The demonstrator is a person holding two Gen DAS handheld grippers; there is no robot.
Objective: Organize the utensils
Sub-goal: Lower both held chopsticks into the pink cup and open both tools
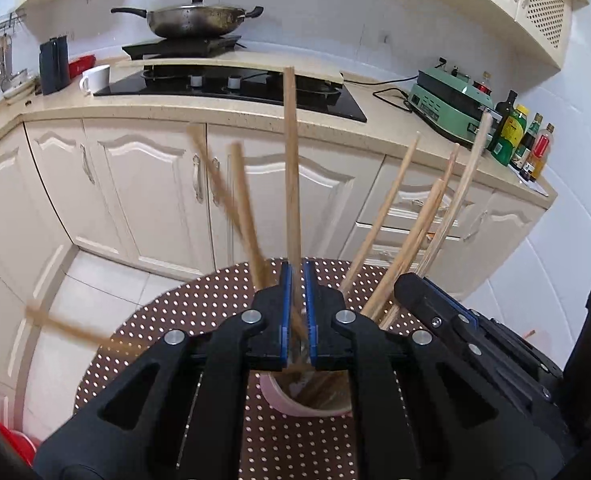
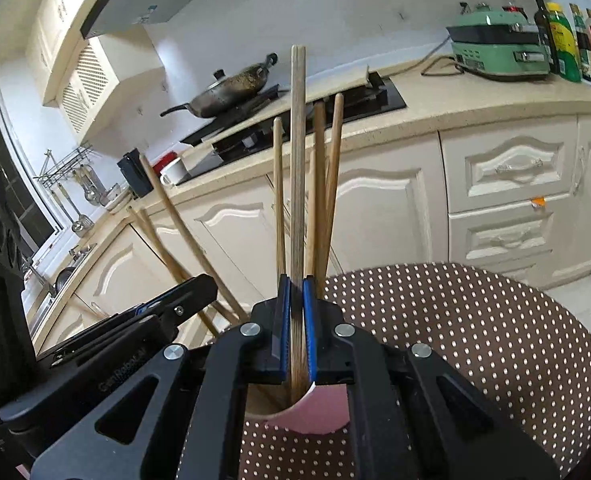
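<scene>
On the polka-dot counter [image 2: 475,320], a pink cup [image 2: 319,410] at six o'clock bristles with wooden chopsticks [image 1: 391,208]. Left tongs [image 1: 297,272] clamp one chopstick [image 1: 291,160]; right tongs [image 2: 296,286] clamp a pair [image 2: 297,160] rising toward twelve o'clock.

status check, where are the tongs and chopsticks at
Left tongs shut on one chopstick. Right tongs shut on a chopstick pair. Both over the pink cup, other sticks already in it. Nothing blocking.
</scene>
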